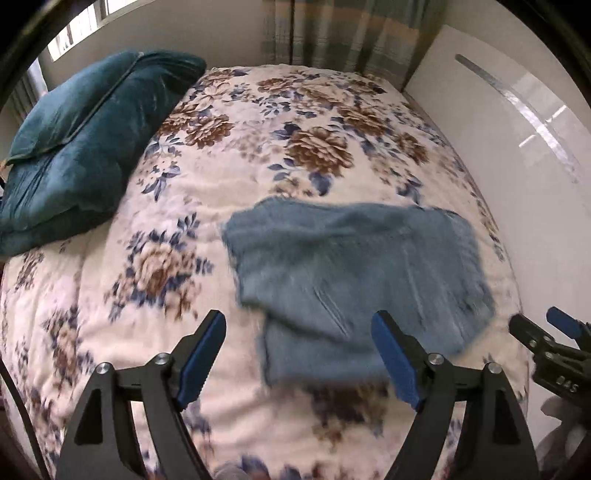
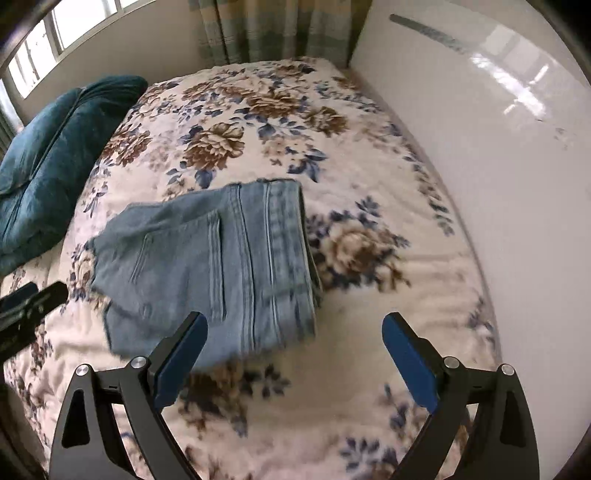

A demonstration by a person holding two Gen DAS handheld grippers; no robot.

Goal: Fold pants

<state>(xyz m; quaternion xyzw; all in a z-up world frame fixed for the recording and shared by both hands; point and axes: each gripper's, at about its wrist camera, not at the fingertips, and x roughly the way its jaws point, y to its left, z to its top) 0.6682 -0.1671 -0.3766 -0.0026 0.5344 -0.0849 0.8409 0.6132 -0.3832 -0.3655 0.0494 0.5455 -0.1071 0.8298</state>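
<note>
Light blue denim pants lie folded into a compact stack on the floral bedspread; they also show in the right wrist view. My left gripper is open and empty, held above the near edge of the pants. My right gripper is open and empty, above the bed just right of the pants' near corner. The right gripper also shows at the right edge of the left wrist view, and the left gripper at the left edge of the right wrist view.
Dark teal pillows lie stacked at the bed's left side. A glossy white panel runs along the bed's right edge. Striped curtains hang behind the bed, with a window at upper left.
</note>
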